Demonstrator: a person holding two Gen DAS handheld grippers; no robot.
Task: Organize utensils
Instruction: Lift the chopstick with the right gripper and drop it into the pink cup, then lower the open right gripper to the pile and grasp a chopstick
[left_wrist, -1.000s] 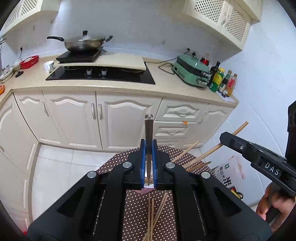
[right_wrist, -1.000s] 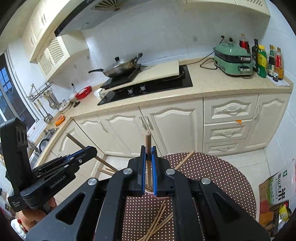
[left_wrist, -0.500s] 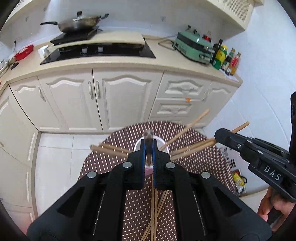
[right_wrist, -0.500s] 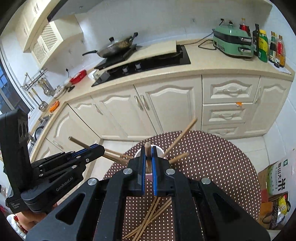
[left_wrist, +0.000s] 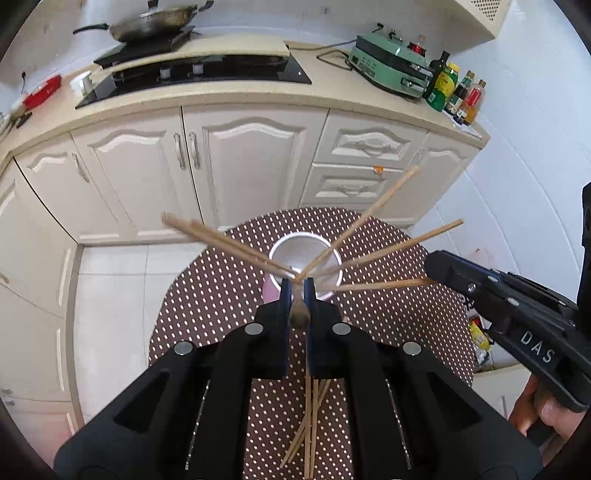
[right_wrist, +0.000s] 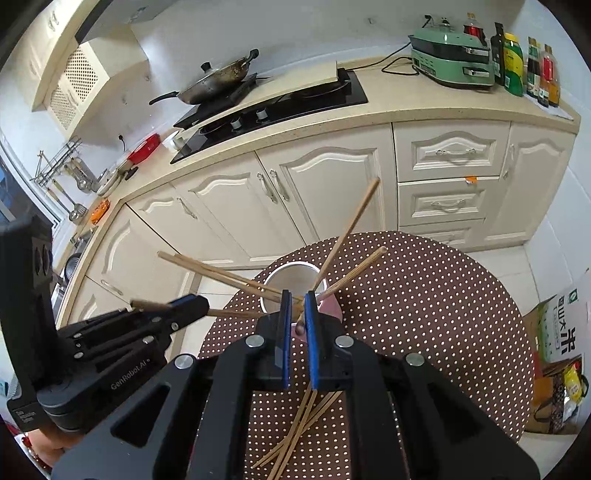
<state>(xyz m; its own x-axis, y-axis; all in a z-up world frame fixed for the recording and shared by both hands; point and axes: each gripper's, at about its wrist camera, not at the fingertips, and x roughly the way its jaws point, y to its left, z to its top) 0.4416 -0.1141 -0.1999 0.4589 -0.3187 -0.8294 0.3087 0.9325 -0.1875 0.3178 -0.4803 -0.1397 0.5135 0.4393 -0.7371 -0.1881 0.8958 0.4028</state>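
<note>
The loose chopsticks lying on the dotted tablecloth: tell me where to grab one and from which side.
Take a loose chopstick from the fanned heap, near its far end where the sticks spread apart, not at the near end where they cross. Come straight down from above, fingers either side of the thin shaft. It lies flat on the tablecloth, so a side approach would probably just push it.

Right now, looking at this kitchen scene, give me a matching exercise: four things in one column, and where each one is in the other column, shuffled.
Things:
1. wok
2. green appliance
3. metal cup
4. loose chopsticks

Places:
A. lying flat on the dotted table, nearest the camera
B. standing on the table with chopsticks leaning out of it
C. on the counter beside the sauce bottles
D. on the burner at the back of the counter, against the wall

Pairs: 1-D, 2-C, 3-B, 4-A
</note>
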